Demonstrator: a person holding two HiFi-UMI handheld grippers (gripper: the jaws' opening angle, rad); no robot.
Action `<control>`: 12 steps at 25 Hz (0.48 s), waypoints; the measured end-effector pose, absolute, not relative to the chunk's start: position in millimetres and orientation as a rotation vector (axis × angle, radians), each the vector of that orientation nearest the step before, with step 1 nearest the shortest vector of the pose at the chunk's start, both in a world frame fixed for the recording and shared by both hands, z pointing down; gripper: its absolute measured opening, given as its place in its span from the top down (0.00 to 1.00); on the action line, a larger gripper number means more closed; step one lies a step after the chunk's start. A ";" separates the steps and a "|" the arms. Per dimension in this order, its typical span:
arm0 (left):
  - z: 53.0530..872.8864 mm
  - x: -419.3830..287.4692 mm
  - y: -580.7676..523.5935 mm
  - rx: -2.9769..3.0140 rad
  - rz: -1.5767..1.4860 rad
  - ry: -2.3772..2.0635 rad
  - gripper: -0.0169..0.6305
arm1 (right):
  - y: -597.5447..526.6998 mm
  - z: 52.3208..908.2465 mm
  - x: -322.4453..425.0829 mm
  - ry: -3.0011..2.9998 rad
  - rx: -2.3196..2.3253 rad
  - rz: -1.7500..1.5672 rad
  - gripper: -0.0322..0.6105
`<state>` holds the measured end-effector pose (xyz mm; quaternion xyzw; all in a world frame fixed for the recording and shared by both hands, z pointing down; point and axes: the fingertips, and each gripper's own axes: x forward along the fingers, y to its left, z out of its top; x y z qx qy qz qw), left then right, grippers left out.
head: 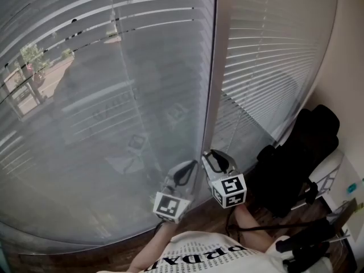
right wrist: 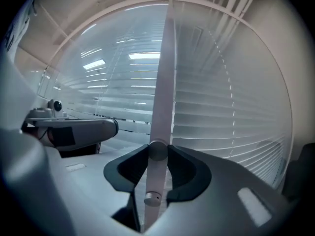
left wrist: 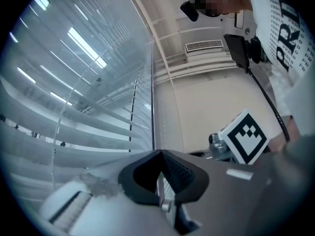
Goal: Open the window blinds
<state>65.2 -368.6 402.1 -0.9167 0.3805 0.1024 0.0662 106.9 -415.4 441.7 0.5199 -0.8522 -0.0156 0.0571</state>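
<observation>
Blinds: the window blinds (head: 85, 124) fill the left and the middle of the head view, and a second panel (head: 267, 56) hangs at the upper right. The slats lie across. At the upper left, a street and a tree show between them.
Post: a pale upright post (head: 211, 84) stands between the two panels.
Right claw: the right claw (right wrist: 157, 151) is low on the post. Its two tips touch a small round knob (right wrist: 157, 150) from both sides, so it pinches the knob.
Left claw: the left claw (left wrist: 160, 154) is just beside the right one, a little left of the post. Its tips are pressed together.
Black bag: a black thing, maybe a bag (head: 296, 158), sits at the lower right of the head view. What is in it I cannot tell.
Only in the head view: both marker cubes together, left (head: 170, 205) and right (head: 230, 190), and the street outside.
Only in the left gripper view: a ceiling vent (left wrist: 204, 45) at the top and a white printed shirt (left wrist: 283, 33) at the upper right.
Only in the right gripper view: the knob between the tips, and the left claw from the side, at the left edge (right wrist: 74, 129).
</observation>
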 end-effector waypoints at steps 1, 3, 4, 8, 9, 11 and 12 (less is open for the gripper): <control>402.0 64.9 -368.8 -2.763 0.309 1.148 0.99 | -415.4 441.9 107.2 -2.600 1.582 -0.019 0.74; 401.7 64.7 -369.1 -2.762 0.309 1.150 0.99 | -415.6 441.6 107.5 -2.634 1.594 0.045 0.74; 401.6 64.9 -369.1 -2.763 0.309 1.149 0.99 | -415.6 441.4 107.6 -2.647 1.597 0.072 0.74; 401.6 65.9 -368.4 -2.764 0.311 1.142 0.99 | -415.8 441.6 107.4 -2.647 1.604 0.073 0.74; 401.6 66.2 -368.2 -2.766 0.312 1.140 0.99 | -415.8 441.5 107.4 -2.637 1.605 0.049 0.74; 401.6 66.2 -367.7 -2.767 0.312 1.138 0.99 | -414.7 440.5 106.9 -2.582 1.597 -0.067 0.74; 401.5 65.9 -367.6 -2.768 0.313 1.139 0.99 | -413.2 438.7 105.8 -2.542 1.585 -0.159 0.74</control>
